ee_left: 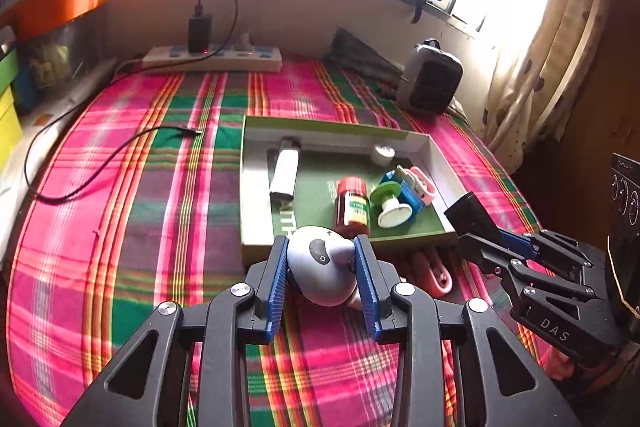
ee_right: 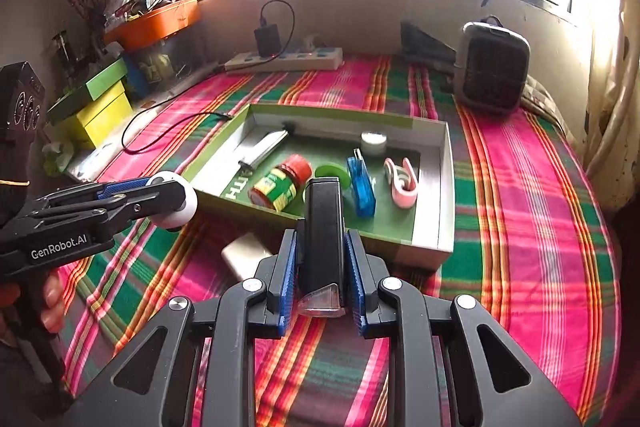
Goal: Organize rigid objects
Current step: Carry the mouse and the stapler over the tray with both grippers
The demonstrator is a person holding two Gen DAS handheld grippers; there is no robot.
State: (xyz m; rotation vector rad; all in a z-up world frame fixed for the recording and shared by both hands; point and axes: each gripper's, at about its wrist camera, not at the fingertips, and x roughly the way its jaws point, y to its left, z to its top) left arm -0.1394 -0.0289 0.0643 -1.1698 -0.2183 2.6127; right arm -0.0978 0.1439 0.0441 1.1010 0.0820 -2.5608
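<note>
My left gripper (ee_left: pixel 320 259) is shut on a white rounded gadget with a dark spot (ee_left: pixel 320 267), held above the plaid cloth just before the box's near wall. In the right wrist view the same left gripper (ee_right: pixel 176 195) shows at the left with the white gadget (ee_right: pixel 176 199). My right gripper (ee_right: pixel 322 259) is shut on a slim black rectangular object (ee_right: pixel 323 223), upright between the blue pads; it shows in the left wrist view as the right gripper (ee_left: pixel 496 239) holding the black object (ee_left: pixel 472 217). The green open box (ee_right: pixel 446 187) holds a red-capped bottle (ee_right: pixel 282 185), a blue dispenser (ee_right: pixel 362 187), a pink clip (ee_right: pixel 402 183) and a white stick (ee_right: pixel 264 147).
A beige flat object (ee_right: pixel 246 255) lies on the cloth before the box. A pink item (ee_left: pixel 438 273) lies near the box's front corner. A power strip (ee_left: pixel 212 59) with a charger, a loose cable (ee_left: pixel 100 155), a small heater (ee_right: pixel 494 67) and stacked boxes (ee_right: pixel 96 103) ring the bed.
</note>
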